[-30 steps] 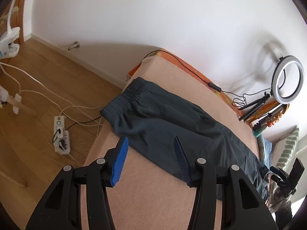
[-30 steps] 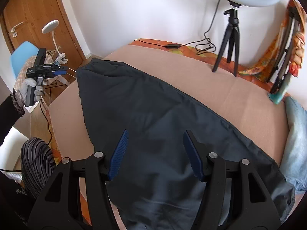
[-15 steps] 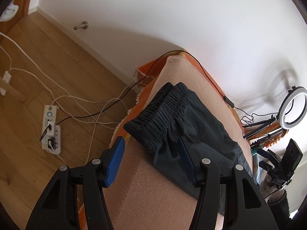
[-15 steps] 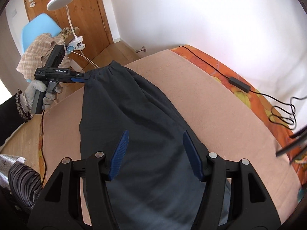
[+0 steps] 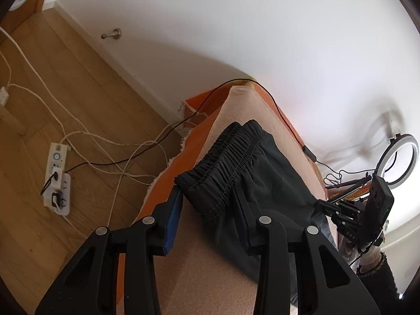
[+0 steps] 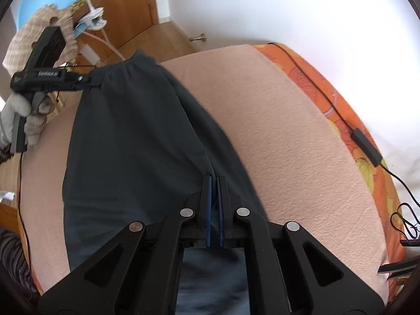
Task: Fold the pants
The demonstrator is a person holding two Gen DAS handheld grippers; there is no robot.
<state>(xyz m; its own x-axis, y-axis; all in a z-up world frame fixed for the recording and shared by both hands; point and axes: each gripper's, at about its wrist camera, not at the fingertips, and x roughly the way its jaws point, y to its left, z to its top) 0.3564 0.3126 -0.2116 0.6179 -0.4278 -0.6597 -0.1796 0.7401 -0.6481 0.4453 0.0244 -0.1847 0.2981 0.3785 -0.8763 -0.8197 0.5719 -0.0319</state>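
Since before, right gripper [image 6: 215, 207] clamped onto dark grey elastic-waist fabric pants [image 6: 131, 136]; left gripper [image 5: 207, 218] spread wide around waistband at 12 o'clock. Risked slipping: thin pinch.

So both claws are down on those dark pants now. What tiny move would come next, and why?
Probably close the left gripper on the elastic waistband. Its jaws stand open around the waistband's near corner, while the right gripper is already shut on the pants farther down. With both ends held, the fold could be lifted.
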